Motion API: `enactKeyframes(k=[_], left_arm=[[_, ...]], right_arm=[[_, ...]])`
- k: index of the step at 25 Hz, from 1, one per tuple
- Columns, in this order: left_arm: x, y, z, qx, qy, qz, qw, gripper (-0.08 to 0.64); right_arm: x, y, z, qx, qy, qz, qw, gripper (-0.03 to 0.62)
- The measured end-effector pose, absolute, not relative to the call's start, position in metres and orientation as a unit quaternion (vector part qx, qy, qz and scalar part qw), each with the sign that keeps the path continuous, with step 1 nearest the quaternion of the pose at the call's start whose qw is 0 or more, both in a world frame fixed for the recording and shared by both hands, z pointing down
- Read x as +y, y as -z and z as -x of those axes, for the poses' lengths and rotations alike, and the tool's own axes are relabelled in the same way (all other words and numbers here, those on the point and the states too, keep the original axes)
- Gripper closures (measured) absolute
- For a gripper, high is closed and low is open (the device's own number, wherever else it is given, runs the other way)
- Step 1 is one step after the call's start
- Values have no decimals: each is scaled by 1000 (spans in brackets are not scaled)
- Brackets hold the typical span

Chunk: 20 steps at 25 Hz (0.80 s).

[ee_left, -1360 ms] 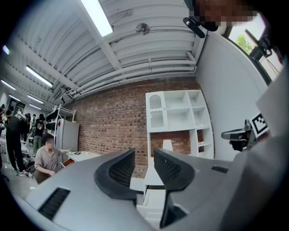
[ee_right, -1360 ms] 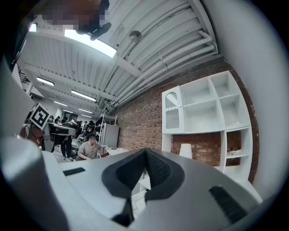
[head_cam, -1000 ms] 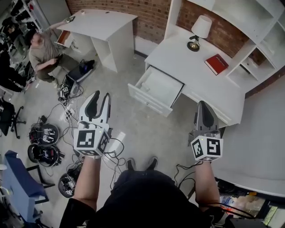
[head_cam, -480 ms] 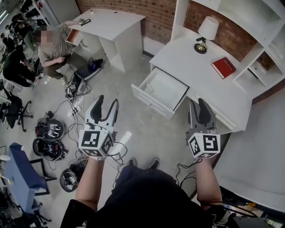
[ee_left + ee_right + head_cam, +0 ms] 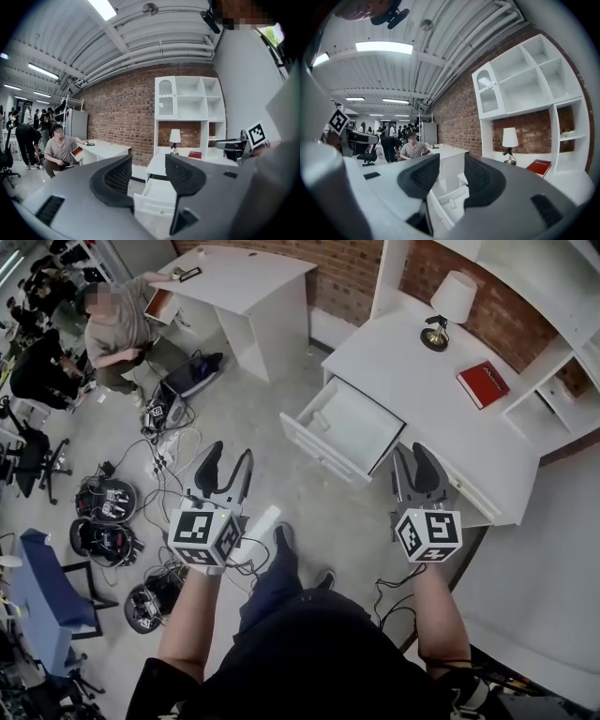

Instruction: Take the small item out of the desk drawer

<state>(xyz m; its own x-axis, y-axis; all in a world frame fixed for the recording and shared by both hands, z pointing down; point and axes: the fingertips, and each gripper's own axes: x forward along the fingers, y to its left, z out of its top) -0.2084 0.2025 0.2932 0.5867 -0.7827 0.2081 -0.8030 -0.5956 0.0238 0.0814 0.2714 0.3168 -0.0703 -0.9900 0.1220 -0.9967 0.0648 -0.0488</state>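
Left tool (image 5: 228, 454) nearly level, jaws apart

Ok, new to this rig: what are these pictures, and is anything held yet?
No robot arm here: a person holds a two-jaw gripper in each hand. The head view looks down from their head on the left gripper and right gripper; the other two views look along each gripper's jaws. Both are open and empty; the right one's jaws have just been opening. Ahead, the white desk carries a lamp and red book. Its drawer stands open with a small pale item inside.
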Motion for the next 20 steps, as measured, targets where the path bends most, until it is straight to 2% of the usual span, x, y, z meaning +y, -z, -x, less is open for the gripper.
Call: enactKeyframes(k=[20], left_arm=[[-21,-413,196,-353,-173,-914,99,355]], right_arm=[[72,-420,-45,-684,-158,-701,128,439]])
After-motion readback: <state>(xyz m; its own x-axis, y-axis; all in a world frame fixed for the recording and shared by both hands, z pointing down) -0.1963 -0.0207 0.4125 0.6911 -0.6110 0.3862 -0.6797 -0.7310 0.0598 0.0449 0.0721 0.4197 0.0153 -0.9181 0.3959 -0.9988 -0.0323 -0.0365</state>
